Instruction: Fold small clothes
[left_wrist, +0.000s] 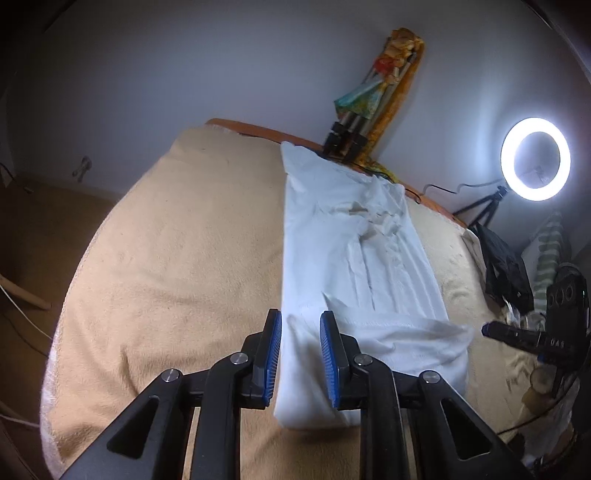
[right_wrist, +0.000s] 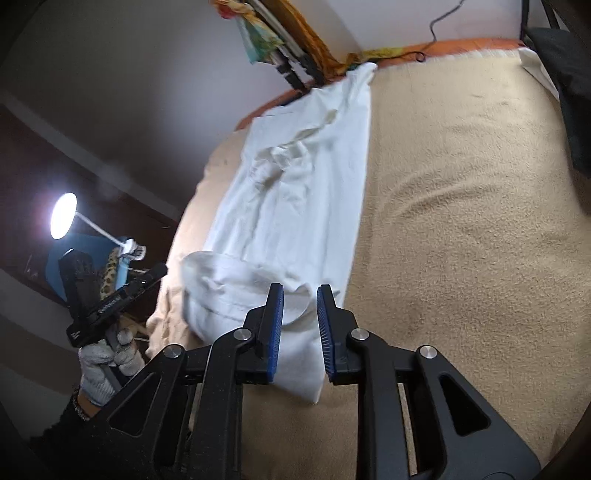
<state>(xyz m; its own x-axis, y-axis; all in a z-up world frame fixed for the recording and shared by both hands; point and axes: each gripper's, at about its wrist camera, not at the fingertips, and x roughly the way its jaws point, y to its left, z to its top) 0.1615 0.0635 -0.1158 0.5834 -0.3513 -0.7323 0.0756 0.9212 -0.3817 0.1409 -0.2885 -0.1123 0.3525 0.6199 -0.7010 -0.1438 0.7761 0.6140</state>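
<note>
One white garment (left_wrist: 343, 258) lies in a long strip on the tan blanket (left_wrist: 166, 258) covering the bed, its near end folded over. Two claws, left claw (left_wrist: 300, 354) and right claw (right_wrist: 300, 332), hover above that near end, both narrowly parted, holding nothing.

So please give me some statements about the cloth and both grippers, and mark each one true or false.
1. The white garment lies on a beige blanket. True.
2. The left gripper is shut on the garment. False: its jaws are open, nothing is clamped.
3. The right gripper is open. True.
4. The garment is rolled into a ball. False: it lies long and flat, with the near end folded over.
5. A lit ring light stands beside the bed. True.
</note>
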